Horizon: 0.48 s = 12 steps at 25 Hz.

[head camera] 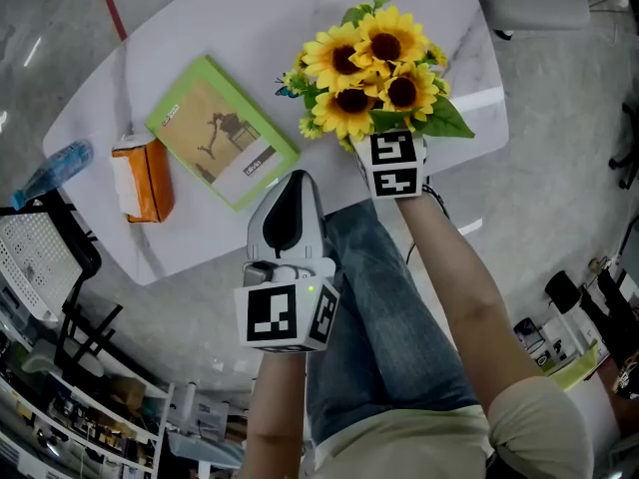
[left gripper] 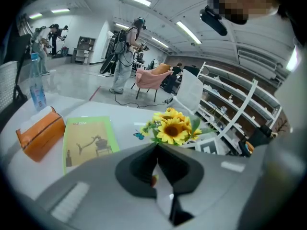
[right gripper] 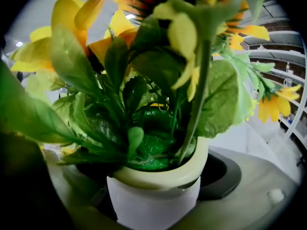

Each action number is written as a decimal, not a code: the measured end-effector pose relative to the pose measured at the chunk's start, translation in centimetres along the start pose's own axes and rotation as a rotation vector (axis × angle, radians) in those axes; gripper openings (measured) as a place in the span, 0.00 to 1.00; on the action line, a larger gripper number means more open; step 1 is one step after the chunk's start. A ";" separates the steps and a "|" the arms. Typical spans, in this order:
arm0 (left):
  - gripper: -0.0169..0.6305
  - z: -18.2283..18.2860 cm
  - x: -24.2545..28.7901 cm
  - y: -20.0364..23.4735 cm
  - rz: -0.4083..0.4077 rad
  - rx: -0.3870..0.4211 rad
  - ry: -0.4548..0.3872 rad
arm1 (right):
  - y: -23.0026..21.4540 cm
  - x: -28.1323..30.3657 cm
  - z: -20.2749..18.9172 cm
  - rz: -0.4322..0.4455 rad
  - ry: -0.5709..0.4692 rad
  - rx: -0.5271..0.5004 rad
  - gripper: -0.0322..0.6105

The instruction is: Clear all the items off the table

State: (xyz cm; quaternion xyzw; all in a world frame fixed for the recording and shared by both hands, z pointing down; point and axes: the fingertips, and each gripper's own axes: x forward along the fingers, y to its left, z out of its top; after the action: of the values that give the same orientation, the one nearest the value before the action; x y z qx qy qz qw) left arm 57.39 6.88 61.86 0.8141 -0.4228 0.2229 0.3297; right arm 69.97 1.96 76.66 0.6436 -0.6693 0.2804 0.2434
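Three things on the bench (head camera: 250, 28): a green-bordered book (head camera: 222, 133) lying flat, an orange tissue box (head camera: 143, 180) near it, and a clear blue bottle (head camera: 52, 171) at the left edge.
Bench: glossy white top with grey marble veins and rounded corners.
Task's thing: a pot (right gripper: 153, 207) of sunflowers (head camera: 374, 68). The pot is a smooth white cylinder with a thick cream rim and green filler inside. The leaves look like plastic, and yellow petals ring dark brown centres.
Where: at the bench's near edge, right of the book; whether it stands or is lifted cannot be told.
Right tongs (right gripper: 156, 190): clamped on the pot's wall, one jaw on either side.
Left tongs (head camera: 297, 180): clenched on nothing, in a pale grey shell, just short of the book's near corner.
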 end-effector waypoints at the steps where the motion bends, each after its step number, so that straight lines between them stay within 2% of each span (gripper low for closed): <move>1: 0.04 0.1 0.0 0.0 0.002 0.000 -0.001 | 0.0 0.0 0.0 0.000 0.003 -0.002 0.91; 12: 0.04 0.9 0.2 0.5 0.024 -0.005 -0.006 | -0.4 -0.4 0.2 0.009 0.023 0.003 0.90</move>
State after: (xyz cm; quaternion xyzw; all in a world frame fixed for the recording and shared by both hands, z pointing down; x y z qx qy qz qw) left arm 57.12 5.92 61.59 0.8089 -0.4340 0.2231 0.3278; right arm 70.35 2.08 76.26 0.6379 -0.6688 0.2898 0.2486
